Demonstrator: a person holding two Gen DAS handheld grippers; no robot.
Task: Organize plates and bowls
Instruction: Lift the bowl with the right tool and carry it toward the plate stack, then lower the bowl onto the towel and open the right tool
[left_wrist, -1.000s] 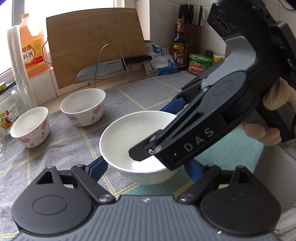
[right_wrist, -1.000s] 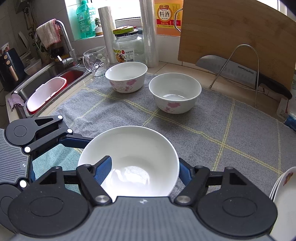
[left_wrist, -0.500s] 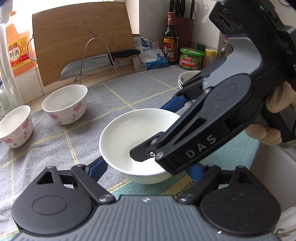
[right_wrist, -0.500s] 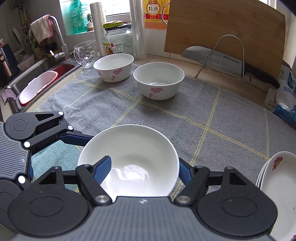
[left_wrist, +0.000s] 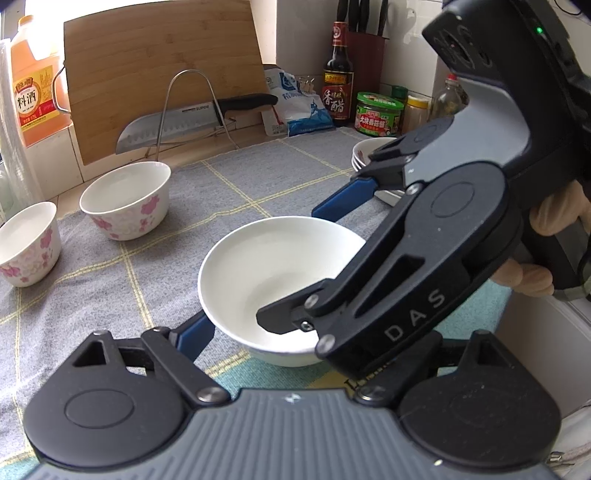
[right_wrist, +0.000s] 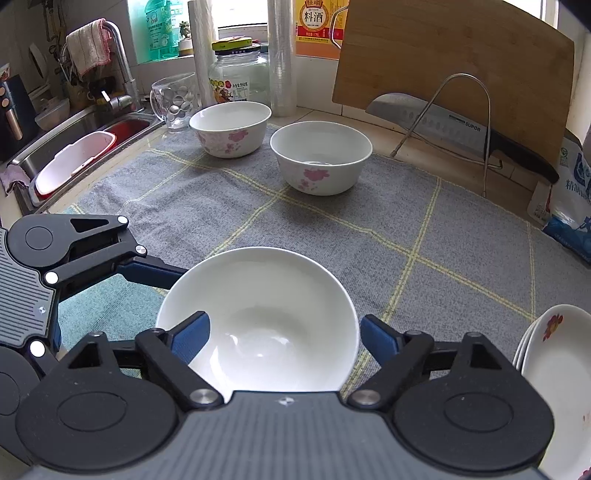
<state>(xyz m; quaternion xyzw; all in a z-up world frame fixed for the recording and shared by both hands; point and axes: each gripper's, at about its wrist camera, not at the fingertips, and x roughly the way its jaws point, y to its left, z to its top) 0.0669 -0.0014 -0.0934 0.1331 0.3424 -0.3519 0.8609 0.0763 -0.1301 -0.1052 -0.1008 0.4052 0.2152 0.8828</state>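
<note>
Two handheld grippers meet at one plain white ceramic bowl (right_wrist: 258, 317), which sits near the front edge of the grey checked cloth mat (right_wrist: 369, 229) with yellow lines. The right gripper (right_wrist: 284, 332) straddles that bowl: one blue finger lies inside the rim on its left, the other just outside the wall on its right, the jaws spread and not clamped on it. The left gripper (left_wrist: 288, 332) reaches in from the sink side; in the right wrist view one of its blue fingers (right_wrist: 155, 271) touches the bowl's left outer wall, and its other finger is hidden behind the right gripper's black body (left_wrist: 424, 266), so whether it pinches the bowl I cannot tell. Beyond the white bowl the mat lies bare across its middle. Two white bowls with pink flower prints stand at the mat's far edge, the nearer one (right_wrist: 320, 157) well apart from the white bowl, the other (right_wrist: 229, 127) just beside it toward the steel sink (right_wrist: 66, 147). A stack of white flowered plates (right_wrist: 554, 362) rests by the mat's right edge, near the right gripper's outer finger. A bamboo cutting board (right_wrist: 454, 74) and a steel knife (right_wrist: 443, 122) lean behind the mat.
</note>
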